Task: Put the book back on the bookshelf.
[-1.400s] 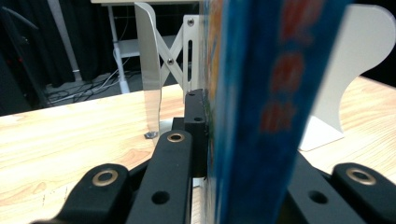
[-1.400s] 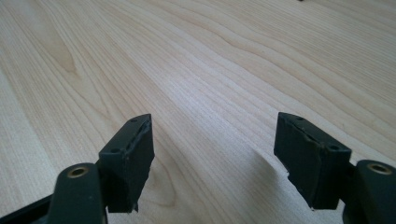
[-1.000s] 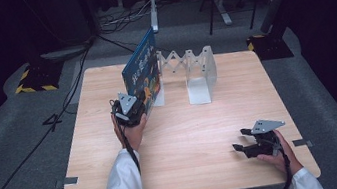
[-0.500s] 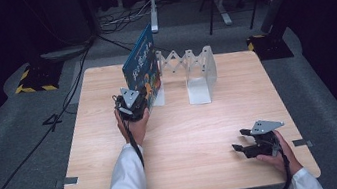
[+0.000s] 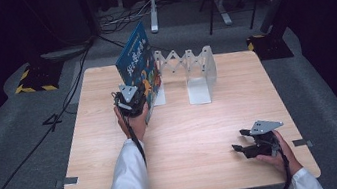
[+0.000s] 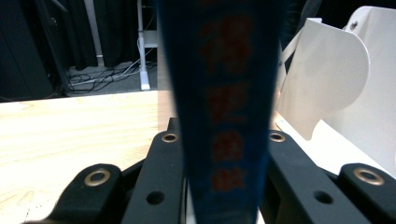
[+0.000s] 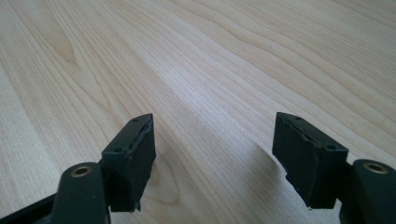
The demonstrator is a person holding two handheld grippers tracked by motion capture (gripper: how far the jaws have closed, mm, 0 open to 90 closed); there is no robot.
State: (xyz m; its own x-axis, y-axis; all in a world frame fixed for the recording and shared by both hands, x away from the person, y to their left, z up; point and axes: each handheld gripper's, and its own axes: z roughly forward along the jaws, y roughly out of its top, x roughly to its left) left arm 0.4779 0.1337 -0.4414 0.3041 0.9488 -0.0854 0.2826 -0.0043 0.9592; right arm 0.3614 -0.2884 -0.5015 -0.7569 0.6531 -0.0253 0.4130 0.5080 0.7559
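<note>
A blue picture book [image 5: 137,63] stands on edge, tilted, at the left end of a white folding book rack [image 5: 187,71] near the table's far side. My left gripper [image 5: 133,99] is shut on the book's near edge; in the left gripper view its spine [image 6: 223,102] with red characters rises between the two black jaws. My right gripper [image 5: 239,145] rests low over the table near the front right corner. In the right gripper view its fingers [image 7: 133,154] stand open over bare wood [image 7: 210,70] with nothing between them.
The rack's white dividers [image 6: 327,79] stand just right of the book. The wooden table [image 5: 188,137] has tape marks at its front corners. Black cables [image 5: 28,151] and hazard-striped stand bases [image 5: 33,79] lie on the grey floor beyond and to the left.
My left gripper has carried the book a little farther toward the rack's left end and the book stands steeper. The right gripper has stayed in place.
</note>
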